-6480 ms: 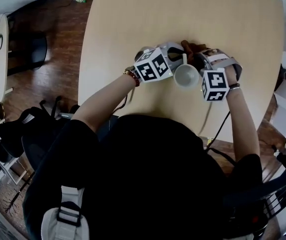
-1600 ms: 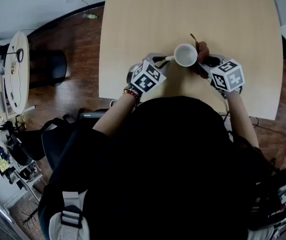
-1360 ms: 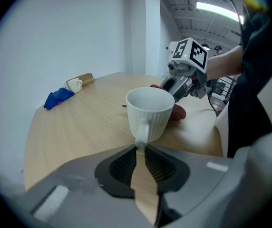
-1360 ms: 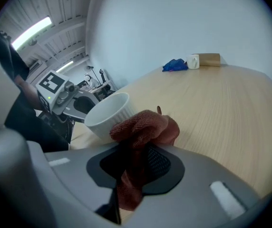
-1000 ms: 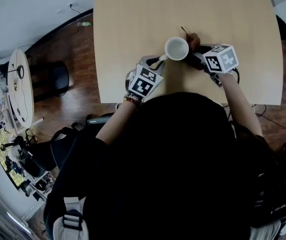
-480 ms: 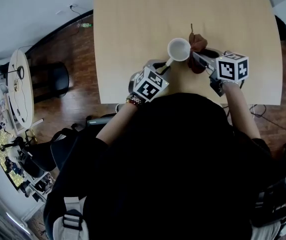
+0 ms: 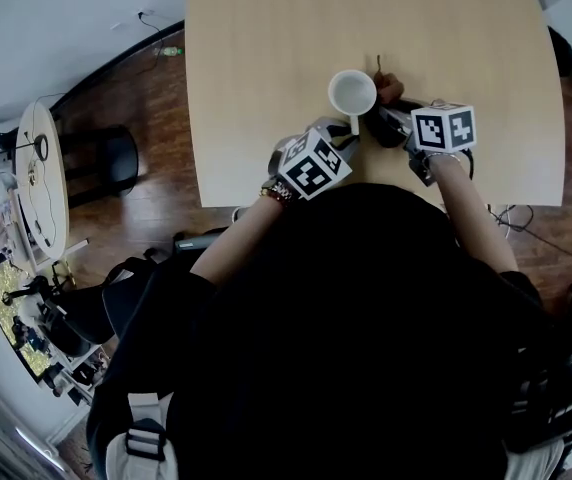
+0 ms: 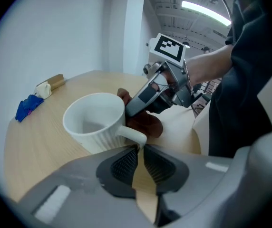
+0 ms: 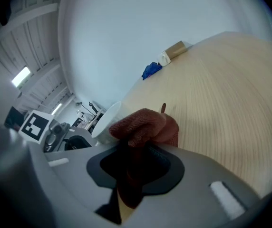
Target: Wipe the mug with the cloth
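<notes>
**Right gripper (image 9: 135, 151) wiping the mug's side**

The cloth (image 9: 145, 125) is pinched between the right jaws, which are pressed together on it. Its bunched end appears to be laid against the outer wall of the mug (image 7: 352, 93). The mug is stood upright on the table (image 7: 266, 58), and its handle is nipped at the tips of the left gripper (image 8: 140, 148). Wiping is judged to be under way. Next, the cloth is to be drawn round the wall while the handle is held firm, so that the mug is not tipped.
</notes>
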Demonstrator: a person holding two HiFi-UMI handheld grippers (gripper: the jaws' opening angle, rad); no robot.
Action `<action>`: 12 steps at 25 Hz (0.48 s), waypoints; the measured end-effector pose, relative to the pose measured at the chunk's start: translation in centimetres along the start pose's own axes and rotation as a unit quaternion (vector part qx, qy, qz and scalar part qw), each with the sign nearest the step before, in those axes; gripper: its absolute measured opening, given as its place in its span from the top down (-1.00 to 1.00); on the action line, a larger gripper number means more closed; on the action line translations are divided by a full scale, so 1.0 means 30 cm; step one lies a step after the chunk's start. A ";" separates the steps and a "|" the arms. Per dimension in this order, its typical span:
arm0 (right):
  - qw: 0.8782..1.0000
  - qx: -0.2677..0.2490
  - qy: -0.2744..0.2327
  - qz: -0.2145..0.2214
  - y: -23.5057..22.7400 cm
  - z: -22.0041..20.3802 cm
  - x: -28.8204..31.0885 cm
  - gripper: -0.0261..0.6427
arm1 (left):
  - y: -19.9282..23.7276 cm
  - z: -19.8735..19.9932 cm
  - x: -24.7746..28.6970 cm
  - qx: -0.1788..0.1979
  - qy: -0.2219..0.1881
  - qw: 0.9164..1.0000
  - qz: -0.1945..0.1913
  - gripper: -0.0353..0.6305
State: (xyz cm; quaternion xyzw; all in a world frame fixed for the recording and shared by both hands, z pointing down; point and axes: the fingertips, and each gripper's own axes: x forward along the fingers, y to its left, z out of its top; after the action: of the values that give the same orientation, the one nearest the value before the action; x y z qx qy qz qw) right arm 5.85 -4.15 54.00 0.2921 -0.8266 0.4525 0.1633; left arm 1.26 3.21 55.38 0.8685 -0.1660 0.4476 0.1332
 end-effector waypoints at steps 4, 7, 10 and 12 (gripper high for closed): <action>1.000 -0.008 0.006 -0.009 -0.012 -0.010 0.009 0.69 | -0.007 0.017 0.009 0.008 -0.001 1.000 -0.007 0.76; 1.000 0.006 -0.010 0.008 0.003 0.005 -0.005 0.69 | -0.008 0.018 0.010 0.003 -0.004 1.000 -0.007 0.76; 0.995 0.055 -0.055 0.063 0.069 0.053 -0.066 0.69 | -0.011 0.017 0.013 0.002 -0.005 1.000 -0.008 0.76; 0.989 0.095 -0.081 0.078 0.099 0.075 -0.117 0.69 | -0.010 0.017 0.015 0.001 -0.006 1.000 -0.009 0.76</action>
State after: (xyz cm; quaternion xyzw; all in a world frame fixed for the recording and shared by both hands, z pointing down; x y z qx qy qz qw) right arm 6.69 -3.62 48.97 0.2770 -0.8103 0.5155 0.0317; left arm 1.99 3.23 55.44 0.8729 -0.1587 0.4411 0.1352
